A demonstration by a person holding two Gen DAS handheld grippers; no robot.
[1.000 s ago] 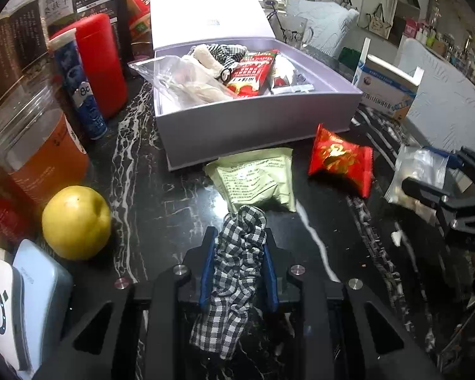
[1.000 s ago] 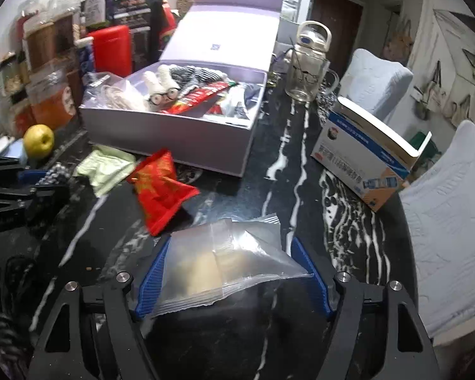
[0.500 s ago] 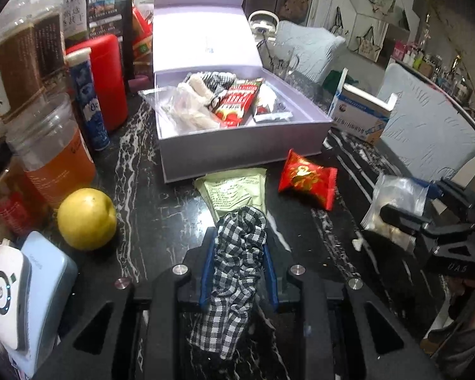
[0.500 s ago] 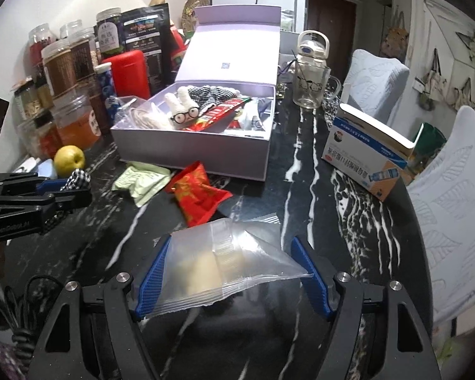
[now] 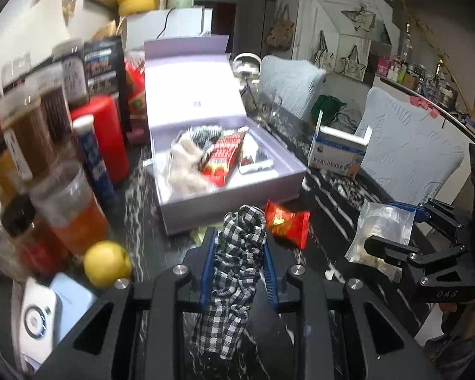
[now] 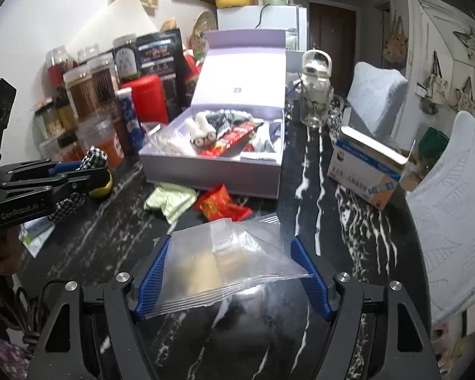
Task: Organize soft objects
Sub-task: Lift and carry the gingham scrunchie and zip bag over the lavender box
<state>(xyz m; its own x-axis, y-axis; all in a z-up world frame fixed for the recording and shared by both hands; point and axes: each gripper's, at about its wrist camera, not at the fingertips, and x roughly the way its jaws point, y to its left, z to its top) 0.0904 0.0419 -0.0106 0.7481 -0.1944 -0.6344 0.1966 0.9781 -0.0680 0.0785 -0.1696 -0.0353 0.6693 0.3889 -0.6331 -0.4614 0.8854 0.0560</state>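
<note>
Left wrist view shows the left gripper (image 5: 237, 262) with its fingers squeezed on a checked cloth (image 5: 237, 272). A second ago the cloth hung just over the surface (image 5: 142, 196), near the green packet. Now it is lifted up higher, and the purple box (image 5: 234, 196) sits lower in the picture, out in front.

The right gripper (image 6: 229, 272) has gone up too. Its fingers are clamped on a clear plastic bag (image 6: 224, 266), with something pale inside. That bag is off the surface now and faces the same box.

So both soft things are picked up and in the air. I think the next job is to carry them over the box and drop them in with the other soft things. The red snack packet (image 6: 220, 204) and green packet (image 6: 171, 199) lie on the surface beside the box, not yet put away.
</note>
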